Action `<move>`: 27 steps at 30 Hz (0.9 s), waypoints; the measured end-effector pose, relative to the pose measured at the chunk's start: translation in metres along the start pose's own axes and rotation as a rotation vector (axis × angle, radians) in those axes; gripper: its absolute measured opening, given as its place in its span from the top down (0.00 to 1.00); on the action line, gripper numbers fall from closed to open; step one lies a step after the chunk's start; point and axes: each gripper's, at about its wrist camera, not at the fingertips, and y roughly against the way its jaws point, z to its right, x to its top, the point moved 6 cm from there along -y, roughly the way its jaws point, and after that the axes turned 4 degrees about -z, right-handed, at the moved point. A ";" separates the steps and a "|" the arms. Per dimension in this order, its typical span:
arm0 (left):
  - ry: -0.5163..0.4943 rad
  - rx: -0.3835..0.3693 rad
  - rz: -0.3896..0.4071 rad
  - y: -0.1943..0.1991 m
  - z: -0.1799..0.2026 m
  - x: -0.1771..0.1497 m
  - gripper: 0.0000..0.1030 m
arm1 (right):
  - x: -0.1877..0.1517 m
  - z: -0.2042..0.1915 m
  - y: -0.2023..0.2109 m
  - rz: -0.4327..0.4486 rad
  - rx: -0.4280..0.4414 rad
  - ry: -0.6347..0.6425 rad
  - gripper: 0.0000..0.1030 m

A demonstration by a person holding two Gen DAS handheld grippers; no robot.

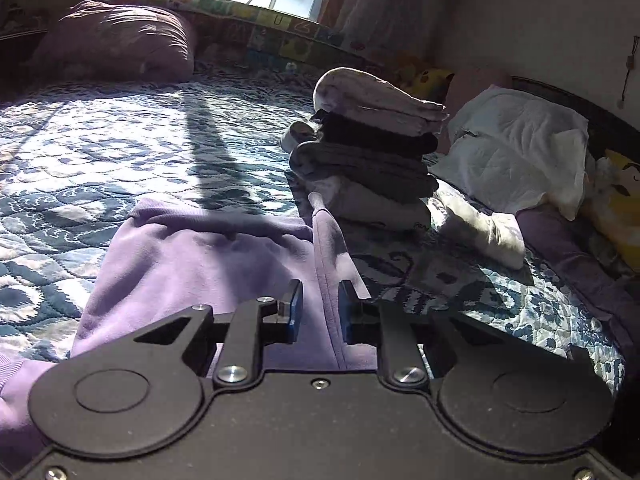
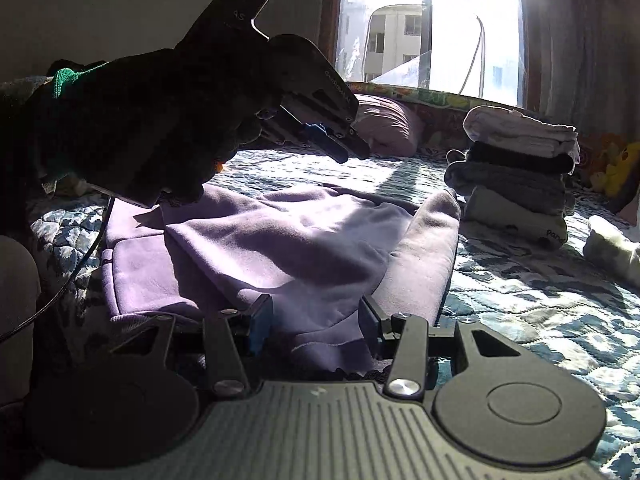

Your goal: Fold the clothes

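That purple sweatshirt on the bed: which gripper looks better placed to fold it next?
Probably the right gripper: it sits low with open jaws straddling the purple sweatshirt at its near edge. The left gripper hangs in the air above the garment, touching no cloth.

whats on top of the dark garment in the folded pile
A pale lilac folded garment lies on the black folded garment, topping the pile. Below are a grey piece and a light one; inner folds are hidden.

Purple garment (image 2: pixel 288 240) spread on quilted bed (image 2: pixel 540 300), right gripper (image 2: pixel 316 326) spread wide over its near edge, left gripper (image 2: pixel 344 146) raised above, folded stack (image 2: pixel 520 180) beyond.
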 end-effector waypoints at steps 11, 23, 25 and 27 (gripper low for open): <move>-0.156 0.093 -0.145 -0.157 0.019 0.051 0.87 | -0.013 -0.002 -0.014 -0.077 0.065 -0.022 0.51; -0.230 0.054 -0.189 -0.177 0.003 0.051 0.87 | -0.014 0.001 -0.019 -0.079 0.083 -0.049 0.49; -0.276 0.112 -0.238 -0.191 -0.002 0.038 0.88 | -0.014 0.001 -0.019 -0.079 0.086 -0.048 0.49; -0.238 0.099 -0.242 -0.196 -0.010 0.035 0.88 | -0.013 0.002 -0.020 -0.080 0.089 -0.051 0.49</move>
